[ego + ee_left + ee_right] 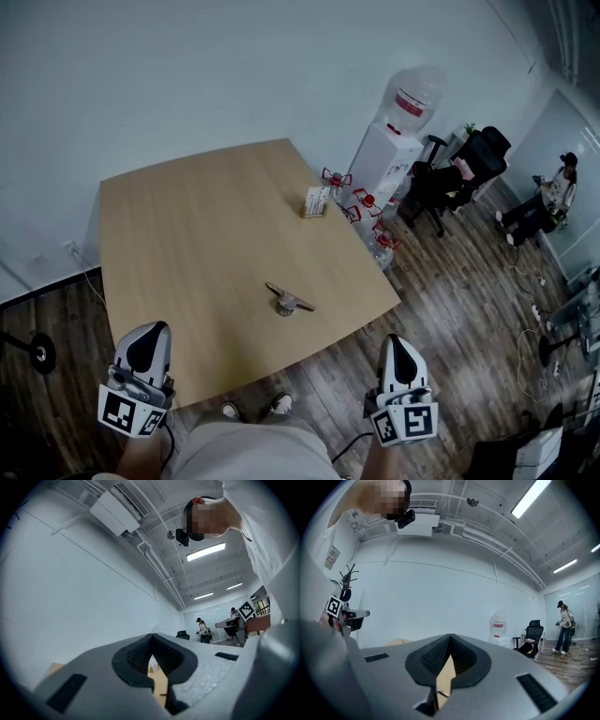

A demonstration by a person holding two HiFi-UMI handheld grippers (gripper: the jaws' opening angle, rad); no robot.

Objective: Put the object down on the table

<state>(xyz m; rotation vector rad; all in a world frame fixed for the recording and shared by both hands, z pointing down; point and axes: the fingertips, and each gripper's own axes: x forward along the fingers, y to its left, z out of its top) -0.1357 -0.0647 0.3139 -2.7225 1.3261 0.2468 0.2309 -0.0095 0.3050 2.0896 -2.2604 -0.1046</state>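
A small metal object (289,301) with a long handle lies on the light wooden table (206,234), near its front edge and apart from both grippers. My left gripper (150,332) hovers over the table's front left corner with its jaws shut and nothing in them. Off the table's front right edge, my right gripper (395,343) hangs over the floor, also shut and empty. In the left gripper view (151,640) and the right gripper view (449,641) the jaws meet at the tips. Only a sliver of tabletop (446,672) shows through each gap.
A small box (316,201) stands near the table's far right edge. Beyond it stand a water dispenser (394,159), red-framed items (361,202) and black office chairs (469,164). A person (553,192) sits at the far right. Cables lie on the wood floor (450,309).
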